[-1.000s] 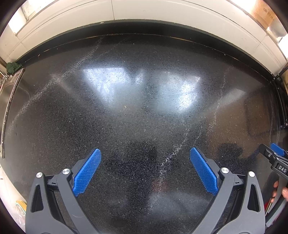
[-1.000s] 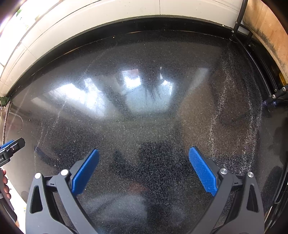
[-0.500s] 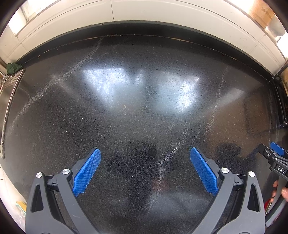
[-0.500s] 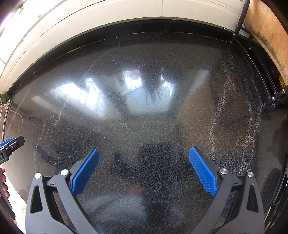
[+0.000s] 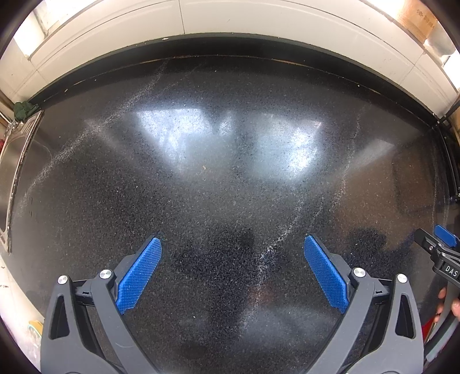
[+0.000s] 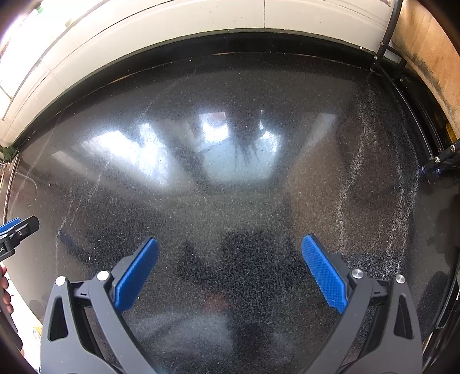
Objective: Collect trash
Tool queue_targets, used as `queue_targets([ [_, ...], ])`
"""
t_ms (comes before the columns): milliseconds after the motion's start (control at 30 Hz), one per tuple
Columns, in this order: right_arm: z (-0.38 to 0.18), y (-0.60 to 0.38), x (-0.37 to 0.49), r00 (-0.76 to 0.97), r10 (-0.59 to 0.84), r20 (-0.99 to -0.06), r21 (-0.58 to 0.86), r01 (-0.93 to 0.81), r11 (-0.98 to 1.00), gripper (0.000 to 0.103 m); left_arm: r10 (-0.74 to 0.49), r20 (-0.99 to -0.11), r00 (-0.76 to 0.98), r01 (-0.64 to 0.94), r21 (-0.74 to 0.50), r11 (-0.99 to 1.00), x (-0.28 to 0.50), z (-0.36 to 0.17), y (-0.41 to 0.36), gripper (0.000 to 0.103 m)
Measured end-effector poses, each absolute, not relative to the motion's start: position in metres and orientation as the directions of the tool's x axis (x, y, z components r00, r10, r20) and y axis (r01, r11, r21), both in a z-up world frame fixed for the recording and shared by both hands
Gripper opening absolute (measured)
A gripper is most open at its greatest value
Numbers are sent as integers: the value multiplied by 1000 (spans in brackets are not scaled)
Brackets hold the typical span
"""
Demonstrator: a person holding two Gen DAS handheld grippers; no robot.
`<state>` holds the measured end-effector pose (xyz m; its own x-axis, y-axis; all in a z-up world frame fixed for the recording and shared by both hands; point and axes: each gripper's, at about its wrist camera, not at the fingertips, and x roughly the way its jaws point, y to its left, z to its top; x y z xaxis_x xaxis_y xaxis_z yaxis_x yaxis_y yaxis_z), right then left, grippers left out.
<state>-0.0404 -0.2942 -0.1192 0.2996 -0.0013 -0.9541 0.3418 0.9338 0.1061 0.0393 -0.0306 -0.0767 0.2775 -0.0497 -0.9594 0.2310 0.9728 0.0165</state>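
- Left gripper w/ blue ribbed pads [image 5: 232,244]: jaws spread wide, holding nothing, above the speckled black polished stone counter [image 5: 230,178].
- Right gripper, same blue pads [image 6: 229,244]: also wide, empty.
- Trash: none visible in either view; only faint whitish dust streaks [image 5: 276,247] and a tiny crumb [image 5: 203,167] on the counter.
- Handling: can't judge weight or grip spot w/o seeing an item; dust is too fine to pinch, prob. needs wiping.

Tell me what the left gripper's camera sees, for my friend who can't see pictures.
The left gripper hangs open and empty above a shiny black speckled countertop with faint white streaks. The right gripper pokes in at the right edge, a steel sink shows at the left, and a white wall runs along the back.
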Motion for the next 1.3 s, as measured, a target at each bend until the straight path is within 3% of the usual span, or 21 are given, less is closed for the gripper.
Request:
queue_targets([
  [1300,-119,-296,-65,289,-17,-957,93,363,927,96,14,-963,268,255,85,963,30,-84,-45,96],
])
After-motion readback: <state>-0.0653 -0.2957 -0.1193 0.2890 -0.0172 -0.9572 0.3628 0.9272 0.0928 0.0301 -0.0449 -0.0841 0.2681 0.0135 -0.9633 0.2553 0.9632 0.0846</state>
